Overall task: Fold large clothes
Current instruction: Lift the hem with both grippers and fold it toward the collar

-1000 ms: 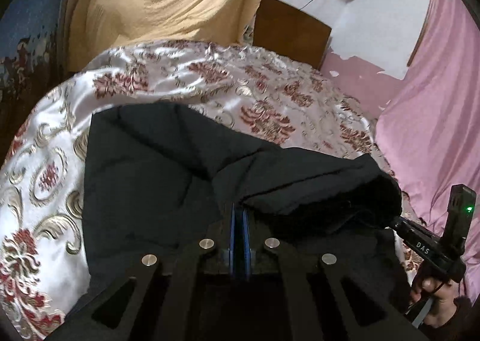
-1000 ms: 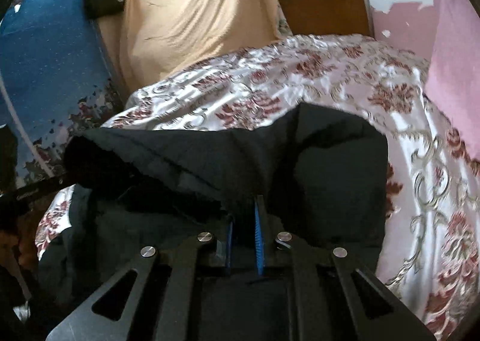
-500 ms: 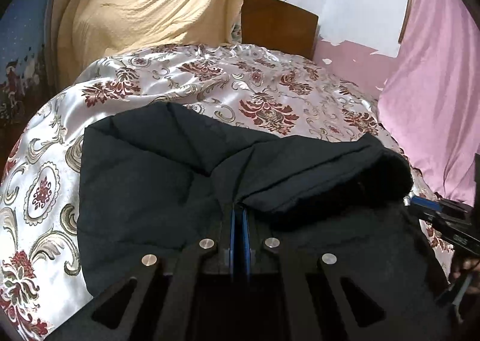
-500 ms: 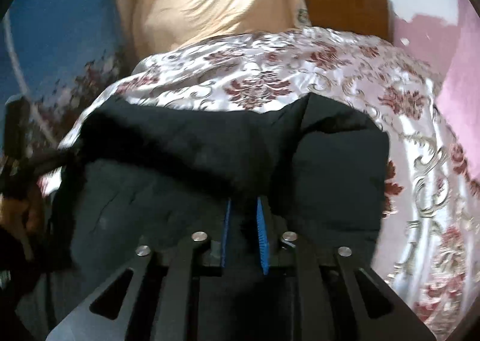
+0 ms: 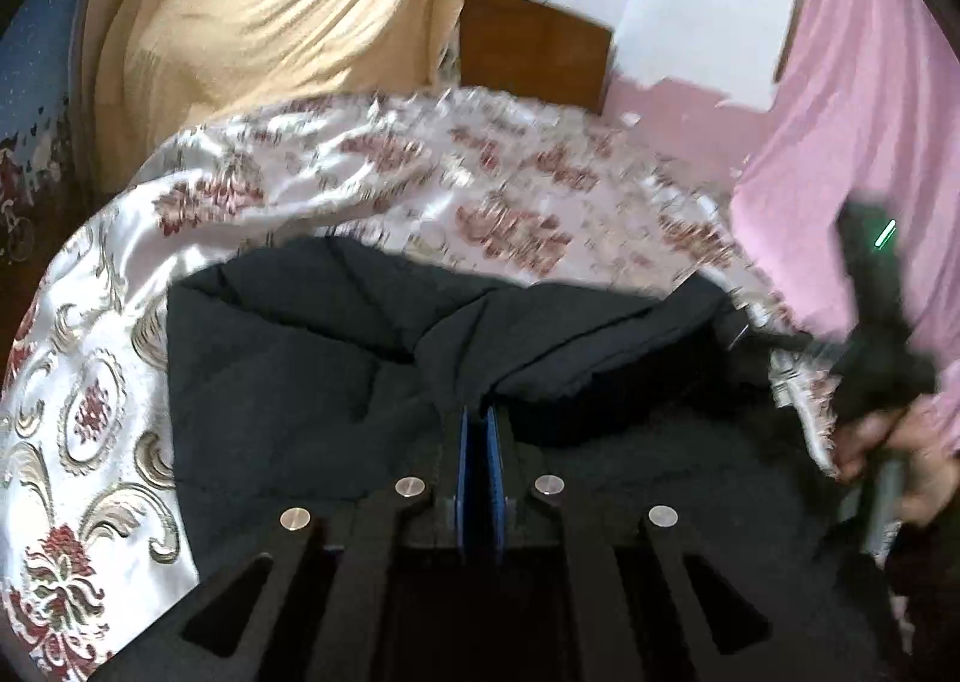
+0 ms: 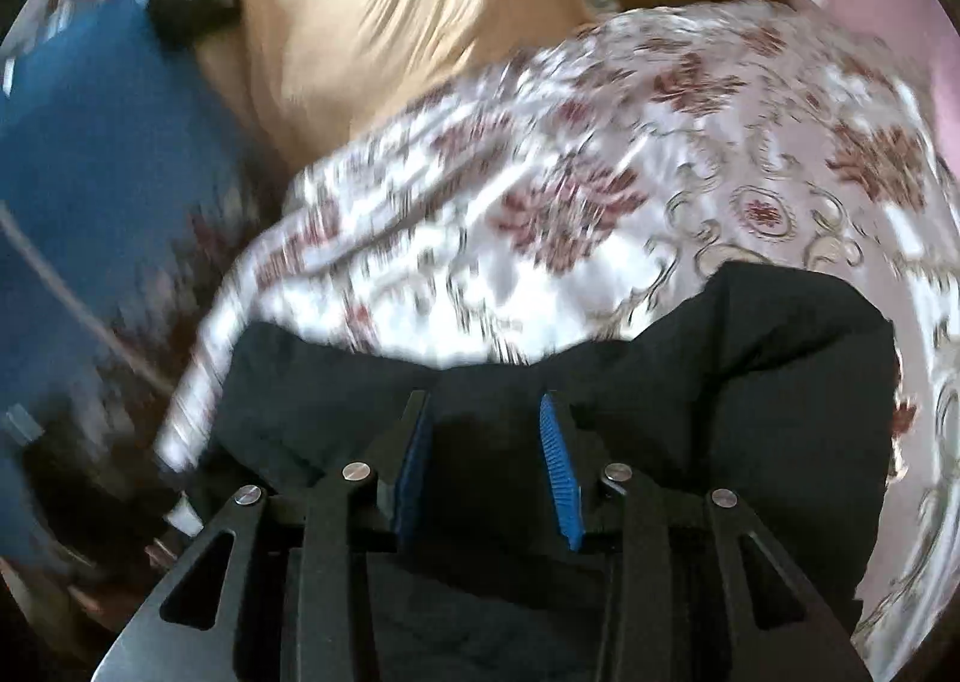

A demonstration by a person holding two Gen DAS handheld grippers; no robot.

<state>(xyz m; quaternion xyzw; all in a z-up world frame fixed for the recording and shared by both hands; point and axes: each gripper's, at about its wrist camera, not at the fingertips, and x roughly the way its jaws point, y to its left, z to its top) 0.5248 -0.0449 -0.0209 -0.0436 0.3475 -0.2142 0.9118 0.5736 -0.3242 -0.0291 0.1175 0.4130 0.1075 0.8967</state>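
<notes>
A large black garment [image 5: 288,382] lies on the floral bedspread [image 5: 372,184], with its near part folded over itself. My left gripper [image 5: 478,424] is shut, its blue pads pinching a ridge of the black cloth. My right gripper [image 6: 485,424] has its jaws opening. Its blue pads [image 6: 555,454] stand apart, and the black garment [image 6: 750,382] lies loose under and between them without being pressed. In the left wrist view a hand [image 5: 900,448] holds the right gripper off the garment's right corner. Both views are blurred.
A yellow cloth [image 5: 270,4] hangs behind the bed, next to a brown headboard [image 5: 534,52]. A pink curtain [image 5: 858,100] hangs on the right. Blue patterned fabric [image 6: 102,154] is on the left, with a dark object [image 6: 186,16] above it.
The right gripper's pads have spread apart and let go of the black fold. It has swung sideways, away from the garment's corner. The left gripper stays shut on the cloth.
</notes>
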